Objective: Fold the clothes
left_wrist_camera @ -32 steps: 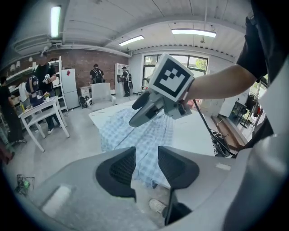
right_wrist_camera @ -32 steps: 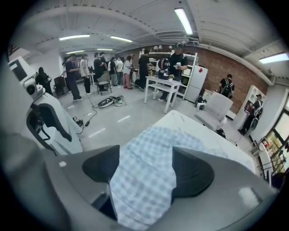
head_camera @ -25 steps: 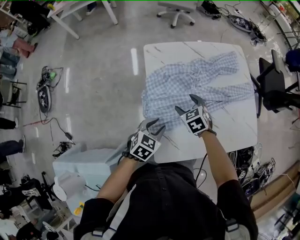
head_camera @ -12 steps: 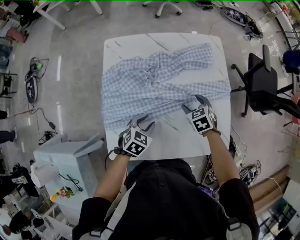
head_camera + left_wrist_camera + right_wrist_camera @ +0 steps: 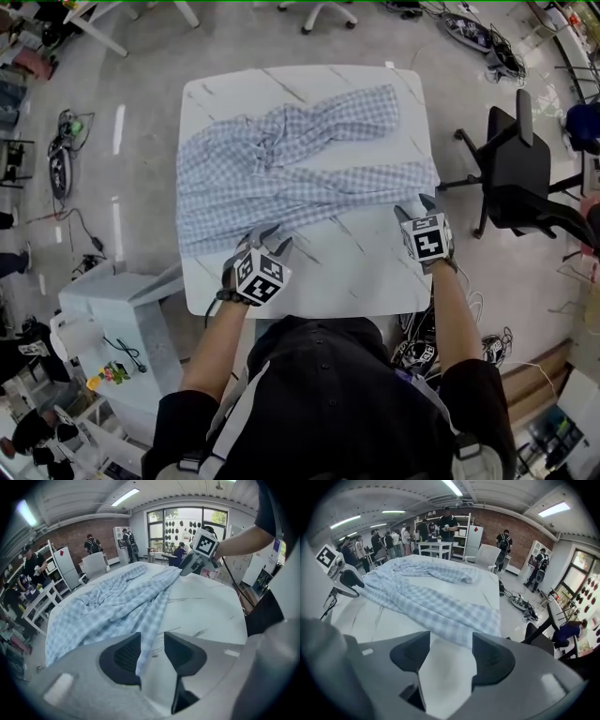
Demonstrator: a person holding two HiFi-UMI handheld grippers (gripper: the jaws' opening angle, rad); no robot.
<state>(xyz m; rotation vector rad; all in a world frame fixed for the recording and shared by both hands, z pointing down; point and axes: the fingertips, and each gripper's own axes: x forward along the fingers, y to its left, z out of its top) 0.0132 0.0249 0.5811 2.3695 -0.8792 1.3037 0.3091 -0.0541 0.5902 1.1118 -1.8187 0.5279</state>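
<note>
Blue-white check shirt (image 5: 281, 173): crumpled and spread over the far part of the white table (image 5: 375, 272), from left edge to right edge; the strip along the near edge is bare.
Left gripper (image 5: 270, 236): towards the near-left corner, angled down at the shirt's near hem. Jaws part-way apart; the hem edge runs between them, close against one pad, not pinched.
Right gripper (image 5: 416, 206): at the right edge, by the shirt's right end. Jaws wider, just been closing; cloth edge lies at the tips, only bare table between them.
Black chair (image 5: 511, 169): on the floor, just off the right edge.
</note>
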